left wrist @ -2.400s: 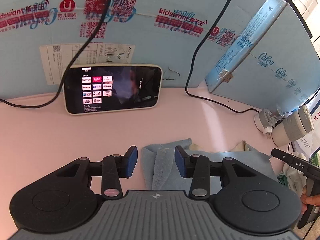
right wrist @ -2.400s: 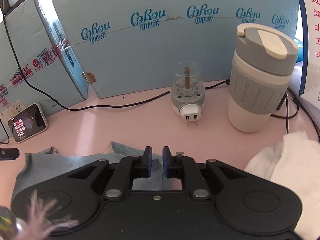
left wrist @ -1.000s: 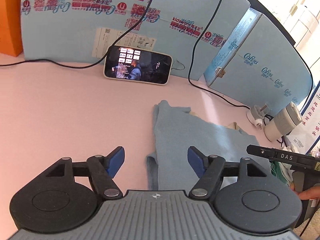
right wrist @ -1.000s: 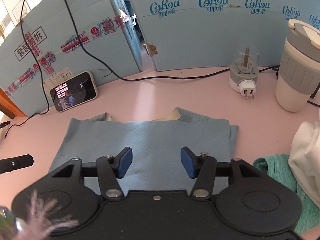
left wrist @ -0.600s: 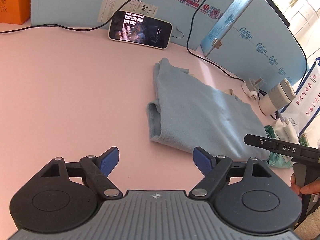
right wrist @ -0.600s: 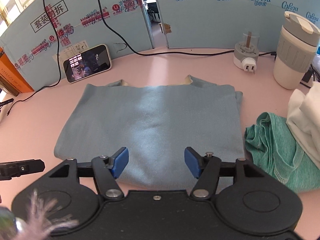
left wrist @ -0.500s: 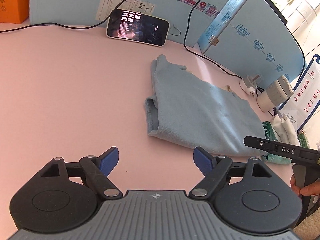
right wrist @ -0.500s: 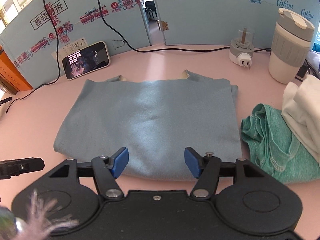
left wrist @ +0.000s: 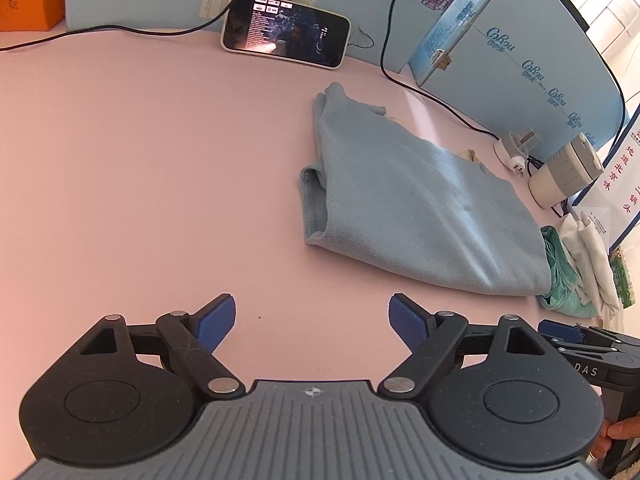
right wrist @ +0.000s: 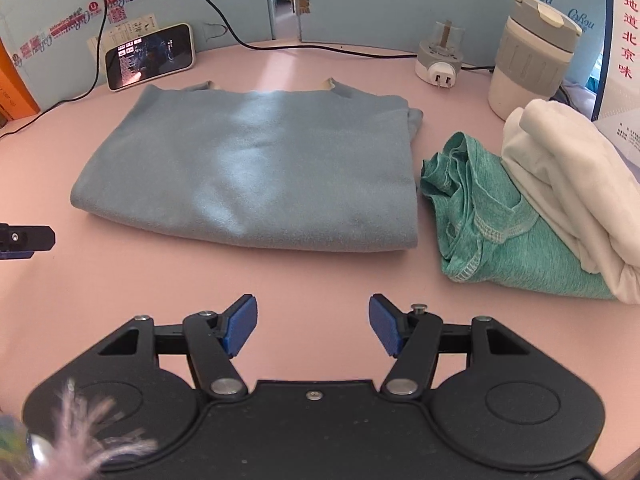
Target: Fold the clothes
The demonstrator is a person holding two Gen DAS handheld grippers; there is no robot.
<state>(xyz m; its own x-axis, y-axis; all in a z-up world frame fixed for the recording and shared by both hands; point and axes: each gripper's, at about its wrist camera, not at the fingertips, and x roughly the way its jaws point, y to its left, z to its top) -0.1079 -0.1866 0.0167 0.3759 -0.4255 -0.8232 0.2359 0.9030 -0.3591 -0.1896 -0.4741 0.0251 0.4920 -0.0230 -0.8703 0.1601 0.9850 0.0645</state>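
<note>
Folded blue garment (right wrist: pixel 256 168) on pink table (right wrist: pixel 120 288)

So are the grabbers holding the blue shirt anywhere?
No. The left gripper, jaws opening, and right gripper hold nothing; the shirt lies on the table.

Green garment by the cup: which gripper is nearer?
Right. The right gripper hovers just short of the green garment; the left gripper, jaws opening and empty, sits beyond the blue garment's far end.

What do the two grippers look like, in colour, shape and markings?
Both the left gripper and the right gripper have black linkage arms with silver pivots and blue ribbed pads. The left body is ribbed grey; the right's side reads "DAS".
</note>
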